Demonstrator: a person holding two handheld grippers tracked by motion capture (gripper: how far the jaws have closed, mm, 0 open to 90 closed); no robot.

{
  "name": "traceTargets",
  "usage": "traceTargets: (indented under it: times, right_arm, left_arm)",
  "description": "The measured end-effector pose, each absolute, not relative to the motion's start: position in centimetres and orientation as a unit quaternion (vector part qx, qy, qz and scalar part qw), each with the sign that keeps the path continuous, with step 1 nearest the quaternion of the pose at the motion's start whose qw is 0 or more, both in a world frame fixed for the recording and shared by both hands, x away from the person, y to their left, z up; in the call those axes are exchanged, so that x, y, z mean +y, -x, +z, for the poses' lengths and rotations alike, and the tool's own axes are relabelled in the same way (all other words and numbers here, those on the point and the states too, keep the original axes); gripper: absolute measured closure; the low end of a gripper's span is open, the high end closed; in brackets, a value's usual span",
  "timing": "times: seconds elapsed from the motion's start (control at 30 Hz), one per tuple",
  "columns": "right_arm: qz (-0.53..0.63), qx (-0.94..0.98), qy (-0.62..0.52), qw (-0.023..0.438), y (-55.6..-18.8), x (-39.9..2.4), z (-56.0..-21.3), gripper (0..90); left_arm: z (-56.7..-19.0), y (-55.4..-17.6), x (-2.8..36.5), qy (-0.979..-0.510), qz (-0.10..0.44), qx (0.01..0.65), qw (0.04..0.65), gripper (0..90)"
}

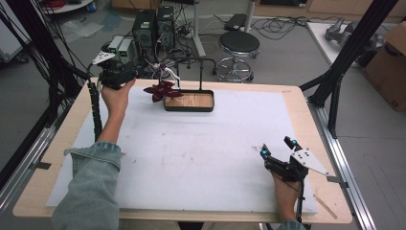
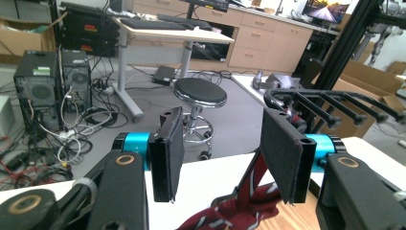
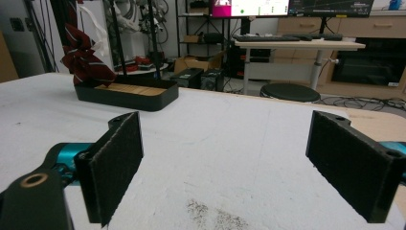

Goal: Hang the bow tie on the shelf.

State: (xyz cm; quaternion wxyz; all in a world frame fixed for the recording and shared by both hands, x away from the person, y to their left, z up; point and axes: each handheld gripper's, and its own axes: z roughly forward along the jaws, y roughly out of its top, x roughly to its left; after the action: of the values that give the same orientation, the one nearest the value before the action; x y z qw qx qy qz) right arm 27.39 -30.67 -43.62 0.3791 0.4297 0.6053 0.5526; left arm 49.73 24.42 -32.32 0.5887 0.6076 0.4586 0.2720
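Left gripper (image 1: 125,72) has its fingers spread, clear of the red cloth (image 1: 163,90) draped over the rack (image 1: 189,100); back away gently without snagging it. Right gripper (image 1: 277,148) rests on the desk (image 1: 201,158), fingers spread, holding nothing.

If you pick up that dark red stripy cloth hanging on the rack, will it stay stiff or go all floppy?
Probably floppy: the red striped cloth droops in soft folds over the edge of the tray. It looks thin, so likely light. Its loose folds might snag on the rack above it.
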Motion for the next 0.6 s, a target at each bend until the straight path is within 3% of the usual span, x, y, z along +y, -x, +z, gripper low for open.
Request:
traceTargets:
  times: [0.6]
  right_arm:
    - [0.552, 0.605, -0.431, 0.380, -27.4, -30.7, -43.6, 11.7]
  left_arm:
    - [-31.9, -43.7, 24.8, -0.641, 0.288, 0.411, 0.581, 38.1]
